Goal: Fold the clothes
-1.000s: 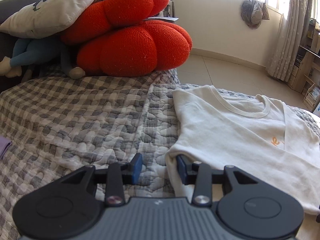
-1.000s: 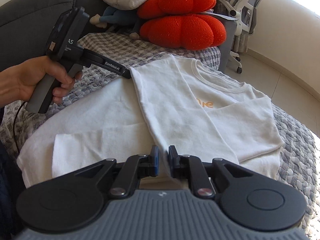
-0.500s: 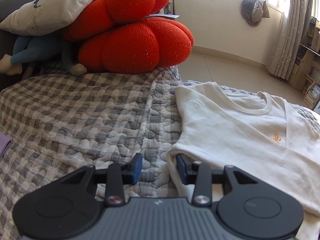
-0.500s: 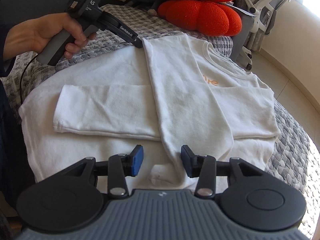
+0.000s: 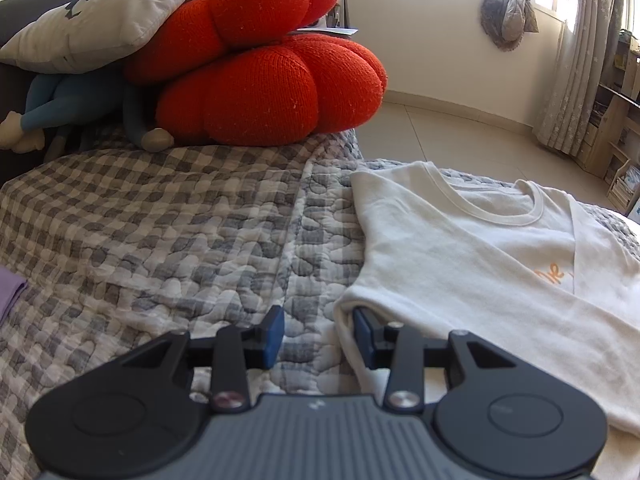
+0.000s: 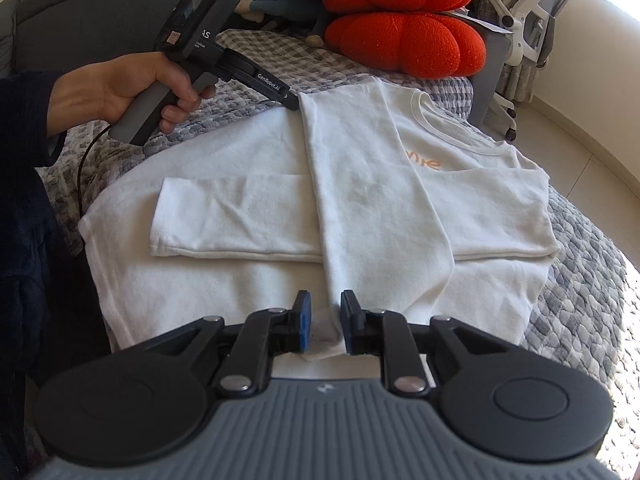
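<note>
A white long-sleeved shirt with an orange print lies on the quilted bed, its left part folded over the middle and one sleeve laid across. My left gripper is open at the shirt's folded shoulder edge, which lies just inside its right finger. It also shows in the right wrist view at the top of the fold. My right gripper is partly open, its jaws on either side of the fold's lower end.
Red knitted cushions and a grey pillow sit at the back of the bed. A grey checked quilt covers the bed. An office chair and floor lie to the right of the bed.
My right gripper opened from nearly shut, pulled back, and now has narrowed its jaws around the fold's lower end. My left gripper stayed open and drew slightly back.
</note>
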Demonstrator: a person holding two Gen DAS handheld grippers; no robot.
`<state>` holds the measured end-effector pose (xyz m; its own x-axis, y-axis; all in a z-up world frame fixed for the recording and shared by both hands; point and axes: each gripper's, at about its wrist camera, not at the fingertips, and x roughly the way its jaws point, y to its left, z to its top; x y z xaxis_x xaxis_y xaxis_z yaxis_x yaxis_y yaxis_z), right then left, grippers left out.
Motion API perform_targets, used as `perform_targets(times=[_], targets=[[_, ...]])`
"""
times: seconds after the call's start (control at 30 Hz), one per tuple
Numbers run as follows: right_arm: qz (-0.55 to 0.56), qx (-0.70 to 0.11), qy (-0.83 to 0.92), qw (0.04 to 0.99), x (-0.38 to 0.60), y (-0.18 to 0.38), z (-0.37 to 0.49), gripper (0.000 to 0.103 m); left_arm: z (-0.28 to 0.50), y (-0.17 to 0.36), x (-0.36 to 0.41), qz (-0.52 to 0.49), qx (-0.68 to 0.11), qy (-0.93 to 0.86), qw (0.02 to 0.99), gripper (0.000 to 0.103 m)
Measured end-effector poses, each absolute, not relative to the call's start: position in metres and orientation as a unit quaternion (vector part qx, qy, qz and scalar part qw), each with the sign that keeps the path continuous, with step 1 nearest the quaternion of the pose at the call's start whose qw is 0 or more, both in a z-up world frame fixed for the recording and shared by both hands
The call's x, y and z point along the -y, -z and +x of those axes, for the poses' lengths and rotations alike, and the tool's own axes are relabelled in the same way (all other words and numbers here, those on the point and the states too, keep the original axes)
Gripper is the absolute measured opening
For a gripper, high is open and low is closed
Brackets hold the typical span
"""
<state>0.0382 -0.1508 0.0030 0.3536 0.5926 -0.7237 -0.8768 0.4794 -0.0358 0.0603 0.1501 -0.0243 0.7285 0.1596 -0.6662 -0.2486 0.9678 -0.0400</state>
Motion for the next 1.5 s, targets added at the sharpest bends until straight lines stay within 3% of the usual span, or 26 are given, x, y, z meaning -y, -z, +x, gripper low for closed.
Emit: perform_targets(times=[0.03,0.2,0.37,0.63,0.7,0.93,1.2,1.37,1.43,1.5], targets=[[-0.200,-0.325,-0.453,0.805,0.156,-0.006,0.042,0.057,0.060,0.024,-0.150,-0.064,-0.352,-0.110,0.927,0.040],[-0.124,-0.370,-0.373,0.842,0.181,-0.003,0.079,0.057,0.058,0.022,-0.151,-0.052,-0.357,-0.106,0.927,0.041],[-0.131,-0.399,-0.386,0.821,0.180,0.011,0.082,0.056,0.047,0.014,-0.150,-0.021,-0.358,-0.116,0.926,0.040],[-0.164,-0.402,-0.397,0.809,0.161,0.014,0.072,0.014,0.036,-0.010,-0.145,-0.086,-0.273,-0.057,0.956,0.038],[-0.165,-0.396,-0.396,0.812,0.166,0.008,0.069,0.013,0.042,-0.007,-0.136,-0.086,-0.273,-0.038,0.957,0.038],[-0.150,-0.371,-0.373,0.837,0.199,-0.015,0.064,0.013,0.066,0.024,-0.136,-0.061,-0.339,-0.060,0.937,0.040],[-0.161,-0.396,-0.316,0.847,0.208,-0.002,0.076,0.013,0.058,0.015,-0.141,-0.081,-0.322,-0.068,0.941,0.039],[-0.153,-0.365,-0.359,0.846,0.200,-0.013,0.065,0.024,0.055,0.008,-0.135,-0.080,-0.307,-0.054,0.947,0.039],[-0.177,-0.352,-0.386,0.834,0.187,-0.012,0.054,0.037,0.058,0.012,-0.129,-0.070,-0.316,-0.049,0.945,0.039],[-0.205,-0.351,-0.407,0.818,0.173,-0.007,0.044,0.040,0.061,0.016,-0.124,-0.059,-0.326,-0.049,0.942,0.039]])
